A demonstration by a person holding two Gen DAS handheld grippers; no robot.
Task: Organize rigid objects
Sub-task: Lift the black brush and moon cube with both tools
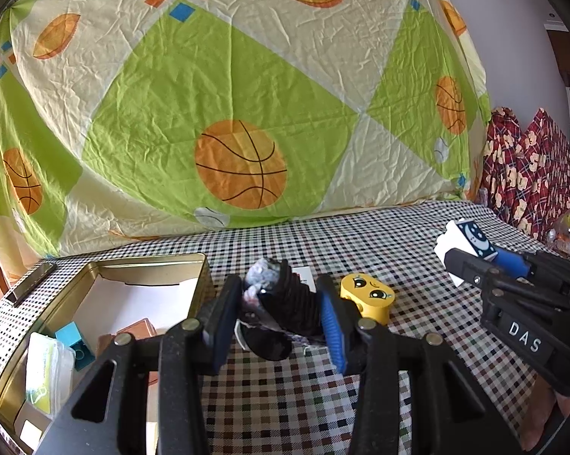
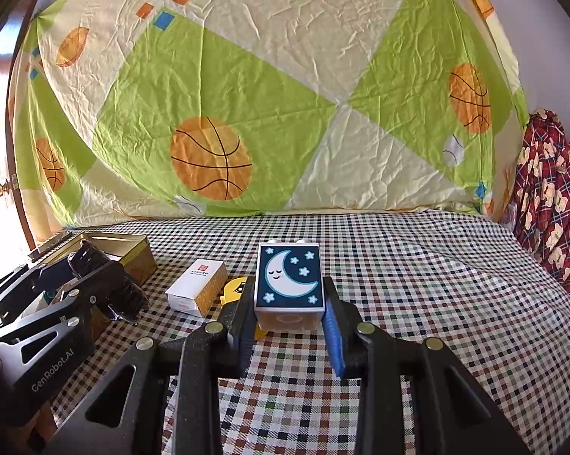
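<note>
My left gripper (image 1: 281, 299) is shut on a dark ribbed object with a grey fuzzy end (image 1: 285, 295), held above the checkered table; it also shows at the left of the right wrist view as the dark ribbed object (image 2: 123, 284). My right gripper (image 2: 289, 295) is shut on a white block with a moon picture (image 2: 289, 280), which the left wrist view catches as the moon block (image 1: 468, 244) at the right. A yellow block with a face (image 1: 368, 297) lies on the cloth just right of the left gripper. The gold tin (image 1: 152, 265) stands open at the left.
Inside the tin lie a teal brick (image 1: 74, 343), a brown piece (image 1: 137, 330) and a clear packet (image 1: 46, 371). A small white and gold box (image 2: 197, 290) lies on the table. A basketball-print sheet (image 1: 239, 94) hangs behind. Red patterned fabric (image 1: 527, 167) is at the right.
</note>
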